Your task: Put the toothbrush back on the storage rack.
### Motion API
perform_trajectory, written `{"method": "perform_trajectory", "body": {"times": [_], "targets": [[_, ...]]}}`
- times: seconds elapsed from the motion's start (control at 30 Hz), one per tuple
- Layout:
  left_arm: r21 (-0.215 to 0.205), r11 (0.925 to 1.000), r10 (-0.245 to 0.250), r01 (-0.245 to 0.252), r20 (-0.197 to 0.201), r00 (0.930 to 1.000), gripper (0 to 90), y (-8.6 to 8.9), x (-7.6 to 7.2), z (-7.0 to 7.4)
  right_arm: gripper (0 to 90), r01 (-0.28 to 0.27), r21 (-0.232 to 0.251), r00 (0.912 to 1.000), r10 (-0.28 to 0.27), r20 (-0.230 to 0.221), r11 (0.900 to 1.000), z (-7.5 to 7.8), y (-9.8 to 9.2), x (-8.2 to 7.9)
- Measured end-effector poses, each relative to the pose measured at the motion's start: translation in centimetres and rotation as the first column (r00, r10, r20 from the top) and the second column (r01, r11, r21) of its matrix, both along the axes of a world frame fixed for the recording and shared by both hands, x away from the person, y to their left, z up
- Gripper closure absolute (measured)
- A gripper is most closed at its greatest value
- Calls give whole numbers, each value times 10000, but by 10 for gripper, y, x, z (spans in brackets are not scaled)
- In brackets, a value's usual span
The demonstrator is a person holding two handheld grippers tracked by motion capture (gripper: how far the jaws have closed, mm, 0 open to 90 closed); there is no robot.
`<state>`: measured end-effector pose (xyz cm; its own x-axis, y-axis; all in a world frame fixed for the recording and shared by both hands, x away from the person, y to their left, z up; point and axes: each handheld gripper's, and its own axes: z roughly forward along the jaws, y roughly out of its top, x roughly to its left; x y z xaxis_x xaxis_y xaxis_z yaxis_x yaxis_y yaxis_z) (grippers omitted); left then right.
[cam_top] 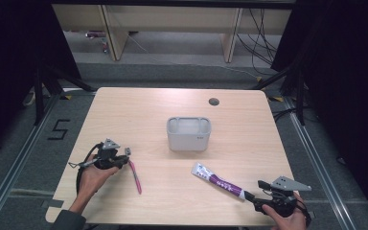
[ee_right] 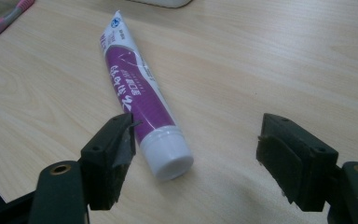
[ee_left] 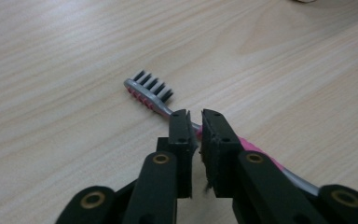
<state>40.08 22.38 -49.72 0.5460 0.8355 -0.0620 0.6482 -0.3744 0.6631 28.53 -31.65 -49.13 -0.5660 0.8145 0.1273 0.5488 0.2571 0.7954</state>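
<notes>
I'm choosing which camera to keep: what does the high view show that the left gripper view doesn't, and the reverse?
High view alone: the grey holder, the purple toothpaste tube, the right claw near the tube's cap, and the table's edge.
Left gripper view alone: the toothbrush's black bristles and the narrow gap between the jaws at the neck; I can't tell if the pads press it.
Both: the pink toothbrush and the left claw.

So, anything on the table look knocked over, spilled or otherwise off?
Nothing stands out. The grey holder stands upright mid-table, the capped toothpaste tube lies flat between the right gripper's open jaws, and the toothbrush lies on the wood, its neck in the narrow gap of the left gripper.
</notes>
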Motion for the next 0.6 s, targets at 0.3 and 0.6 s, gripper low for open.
{"method": "perform_trajectory", "body": {"times": [0.3,0.6], "targets": [[-561,9981,202,-264,-1079,9940,580,0,-5,5,280,23,211,9997,-18,-251,9998,0,2,-1],[-551,9970,427,-535,-1811,9825,428,-5,-7,7,280,265,148,9983,-257,-519,9995,2,3,-3]]}}
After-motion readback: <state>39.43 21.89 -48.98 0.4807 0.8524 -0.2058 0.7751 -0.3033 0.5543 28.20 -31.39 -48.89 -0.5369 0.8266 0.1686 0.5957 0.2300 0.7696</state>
